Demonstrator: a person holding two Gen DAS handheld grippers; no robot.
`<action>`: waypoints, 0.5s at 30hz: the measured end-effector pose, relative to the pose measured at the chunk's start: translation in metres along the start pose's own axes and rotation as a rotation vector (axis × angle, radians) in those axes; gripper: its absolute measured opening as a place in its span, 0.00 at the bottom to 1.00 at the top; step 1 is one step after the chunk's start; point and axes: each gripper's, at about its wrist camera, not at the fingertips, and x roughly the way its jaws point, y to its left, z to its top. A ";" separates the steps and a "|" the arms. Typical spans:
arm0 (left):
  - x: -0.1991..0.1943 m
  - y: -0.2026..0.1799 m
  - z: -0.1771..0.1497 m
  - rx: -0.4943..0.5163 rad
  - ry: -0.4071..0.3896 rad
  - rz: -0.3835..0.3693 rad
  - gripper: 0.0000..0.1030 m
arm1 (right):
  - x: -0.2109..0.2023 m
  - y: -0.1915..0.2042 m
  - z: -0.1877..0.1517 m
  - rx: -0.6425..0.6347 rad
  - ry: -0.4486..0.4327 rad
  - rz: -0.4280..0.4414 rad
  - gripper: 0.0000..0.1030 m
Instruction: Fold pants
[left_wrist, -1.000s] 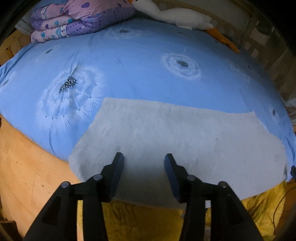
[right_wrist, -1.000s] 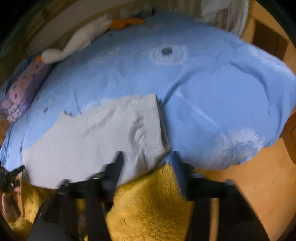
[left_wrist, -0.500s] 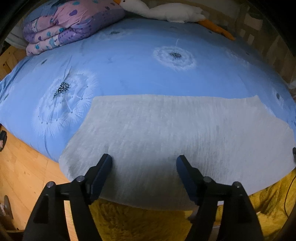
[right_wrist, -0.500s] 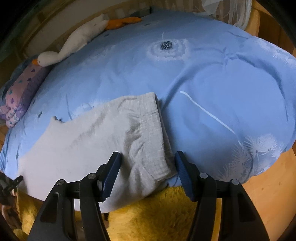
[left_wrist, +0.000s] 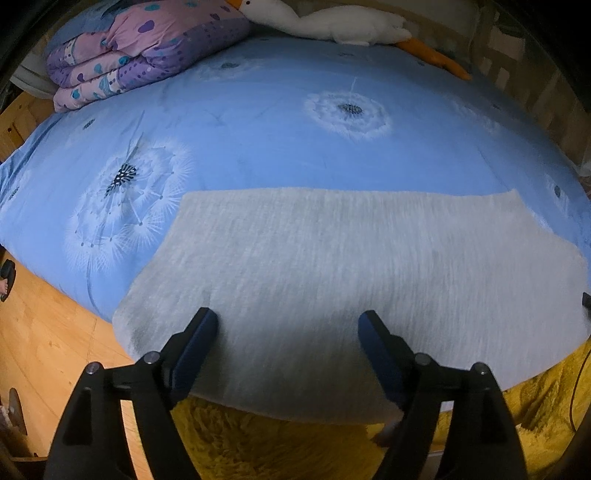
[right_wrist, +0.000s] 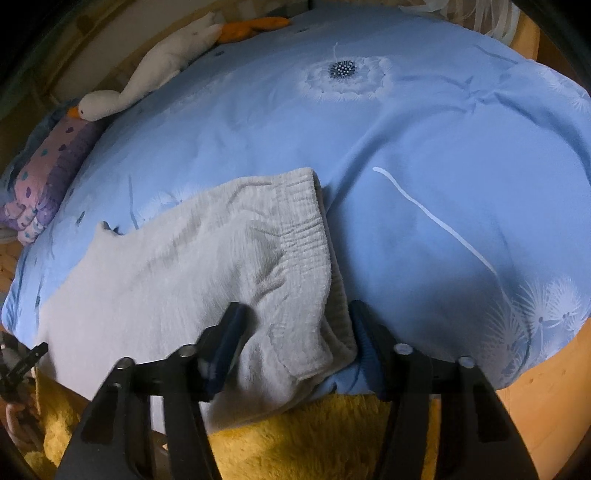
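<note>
Fingers closing astride the pants waistband (no readable label).

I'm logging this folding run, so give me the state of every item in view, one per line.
Pants: flat across the near bed edge, waistband end rumpled.
Left tongs: open wide over the pants, jaws just been opening, gripping nothing.
Right tongs: straddling the waistband corner, jaws just been closing, not yet pinching.
Quilt: folded, at the far corner.
Toy goose: lying along the far edge.
</note>
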 end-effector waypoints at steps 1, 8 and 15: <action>0.000 0.000 0.000 -0.001 0.000 0.000 0.81 | -0.001 -0.002 0.000 0.011 -0.005 0.006 0.42; 0.000 0.002 0.000 -0.005 0.004 -0.010 0.82 | -0.015 -0.006 -0.003 0.055 -0.034 0.084 0.21; 0.000 0.004 -0.001 -0.008 -0.003 -0.026 0.83 | -0.014 -0.004 -0.001 0.074 0.004 0.104 0.23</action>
